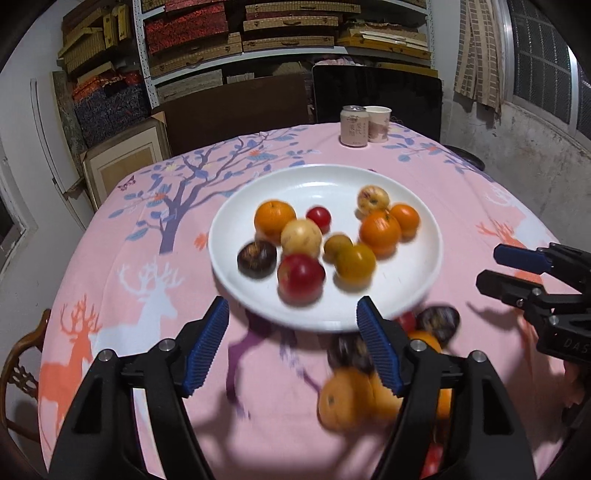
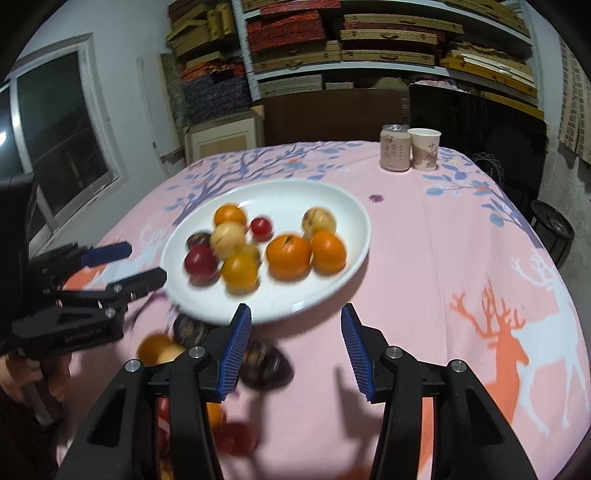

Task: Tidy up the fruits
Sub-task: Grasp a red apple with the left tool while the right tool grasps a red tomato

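- The left gripper (image 1: 291,347) sits nearest the left wrist camera, its blue-padded jaws spread wide with nothing between them, above the pink deer-print tablecloth (image 1: 122,295).
- Just beside its right finger, loose fruit lies on the cloth in front of the plate: a blurred orange (image 1: 341,400) closest, a dark plum (image 1: 349,352) behind it, and another dark plum (image 1: 439,323) near the plate's rim.
- The right gripper (image 2: 295,349) is likewise released, jaws apart and holding nothing, with a dark plum (image 2: 267,363) just beside its left finger.
- The white plate (image 1: 413,280) rests mid-table and carries most of the fruit: a red apple (image 1: 301,277), a pale yellow fruit (image 1: 301,236), three oranges, a cherry tomato (image 1: 318,218), a dark plum and a yellow-orange fruit (image 1: 355,264).
- At the table's far edge a drink can (image 1: 354,125) stands touching a paper cup (image 1: 377,123).
- Shelves of flat boxes (image 1: 280,33) fill the back wall.
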{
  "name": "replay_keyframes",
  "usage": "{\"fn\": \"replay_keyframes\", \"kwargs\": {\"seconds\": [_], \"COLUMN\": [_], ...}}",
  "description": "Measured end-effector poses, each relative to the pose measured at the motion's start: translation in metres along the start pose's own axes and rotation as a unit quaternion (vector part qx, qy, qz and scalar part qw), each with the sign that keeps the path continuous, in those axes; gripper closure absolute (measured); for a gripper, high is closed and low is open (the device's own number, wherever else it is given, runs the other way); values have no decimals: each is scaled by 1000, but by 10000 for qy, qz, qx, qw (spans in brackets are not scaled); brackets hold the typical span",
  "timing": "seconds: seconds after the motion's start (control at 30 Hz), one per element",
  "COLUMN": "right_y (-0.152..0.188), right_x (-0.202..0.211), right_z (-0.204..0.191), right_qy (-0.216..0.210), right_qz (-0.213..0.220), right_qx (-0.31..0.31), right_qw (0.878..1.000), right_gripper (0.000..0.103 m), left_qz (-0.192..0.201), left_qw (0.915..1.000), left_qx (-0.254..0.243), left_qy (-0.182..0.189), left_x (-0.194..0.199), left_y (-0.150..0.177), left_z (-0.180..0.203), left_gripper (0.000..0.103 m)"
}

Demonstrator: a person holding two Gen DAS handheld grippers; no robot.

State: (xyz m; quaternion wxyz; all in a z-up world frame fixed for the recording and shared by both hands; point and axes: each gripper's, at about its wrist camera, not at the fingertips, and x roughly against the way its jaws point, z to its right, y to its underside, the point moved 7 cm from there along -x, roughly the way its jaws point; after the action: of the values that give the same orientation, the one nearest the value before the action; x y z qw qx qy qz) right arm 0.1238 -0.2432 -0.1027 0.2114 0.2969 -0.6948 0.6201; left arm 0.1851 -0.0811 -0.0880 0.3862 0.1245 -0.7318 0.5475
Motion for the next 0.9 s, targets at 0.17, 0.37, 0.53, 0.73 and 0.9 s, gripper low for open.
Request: {"fn": "replay_keyframes", "kwargs": {"seconds": [0.17,0.37,0.53,0.73,0.9], "right_y": [44,59,62,68,65], "right_x": [10,5,-3,-11,-19], "right_z": [-17,-32,-31,-35,-36], "right_qy": [-146,-104,-160,-302,-472], "right_qz": [-263,-411,-575,-825,-922], "right_qx": [221,494,418,472,325], "right_qw": [9993,9979,9973,9950,9941], "right_gripper": [52,52,55,60,67], "left_qz": [-105,-324,-203,-77,-136], "left_qw": [9998,9981,9977,9977,9953], "left_qx": [-88,-272,-484,-341,-553], "left_qy": [137,450,434,586,778], "left_x": [25,35,47,61,62], "left_y": [49,91,102,96,100], "left_z": [6,24,36,33,49], "left_gripper": [32,32,32,32,32]}}
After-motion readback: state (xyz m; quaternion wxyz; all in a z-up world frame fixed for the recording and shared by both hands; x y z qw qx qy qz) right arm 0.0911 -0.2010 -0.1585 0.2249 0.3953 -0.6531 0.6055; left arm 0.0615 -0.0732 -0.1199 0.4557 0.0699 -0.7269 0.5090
